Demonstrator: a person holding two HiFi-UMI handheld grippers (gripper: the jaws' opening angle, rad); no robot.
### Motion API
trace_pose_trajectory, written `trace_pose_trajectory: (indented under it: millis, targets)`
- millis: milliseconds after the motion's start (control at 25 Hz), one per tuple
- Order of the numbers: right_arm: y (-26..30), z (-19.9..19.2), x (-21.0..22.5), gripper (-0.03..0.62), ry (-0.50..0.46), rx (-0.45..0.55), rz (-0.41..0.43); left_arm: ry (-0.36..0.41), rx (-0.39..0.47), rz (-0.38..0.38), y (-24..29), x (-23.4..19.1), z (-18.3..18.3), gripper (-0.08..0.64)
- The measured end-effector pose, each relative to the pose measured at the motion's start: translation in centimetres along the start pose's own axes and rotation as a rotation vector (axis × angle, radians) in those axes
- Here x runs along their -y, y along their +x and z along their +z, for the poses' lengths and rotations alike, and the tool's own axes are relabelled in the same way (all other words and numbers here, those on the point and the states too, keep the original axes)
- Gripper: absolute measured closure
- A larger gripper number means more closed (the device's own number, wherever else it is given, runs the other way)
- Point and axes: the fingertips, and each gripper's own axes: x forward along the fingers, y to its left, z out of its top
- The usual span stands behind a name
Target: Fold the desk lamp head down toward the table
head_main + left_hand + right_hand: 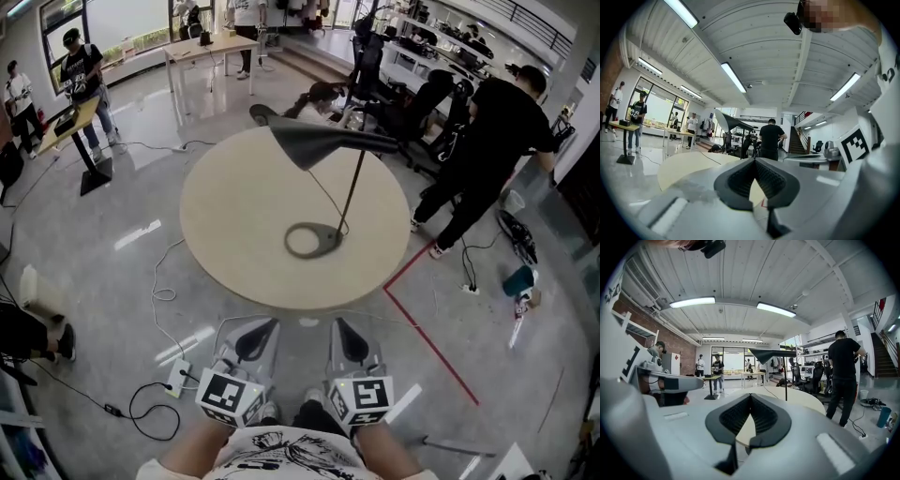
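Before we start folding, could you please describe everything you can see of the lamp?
The lamp looks like matte dark metal: a cone shade, a thin straight stem and a flat ring base. It stands right of the middle of the round table, with the stem leaning slightly. The shade is raised and about level, its wide end to the left in the head view. Nothing but the table touches it.
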Motion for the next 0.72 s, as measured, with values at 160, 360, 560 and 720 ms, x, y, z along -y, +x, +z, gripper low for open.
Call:
trace_pose_trajectory:
  millis: [160, 360, 560, 720]
  targets:
    - [3.5, -0.5, 1.8, 0.583, -0.009, -0.022, 0.038, -0.007, 0.006, 0.053, 2.6, -2.2, 0.2, 0.554]
    - [7.8, 0.2, 4.2, 0.583, -0.031, -0.019, 0.123, -0.005, 0.039, 0.131, 6.5, -4.2, 1.1, 0.554]
    - [11.7, 3.3, 5.8, 0.583, -0.058, 0.015, 0.203, 0.021, 0.066, 0.169, 9.4, -4.4, 3.7, 0.554]
    - [13.7, 4.9, 7.2, 0.583, -0.094, 0.047, 0.255, 0.037, 0.09, 0.23, 11.5, -5.0, 4.2, 0.554]
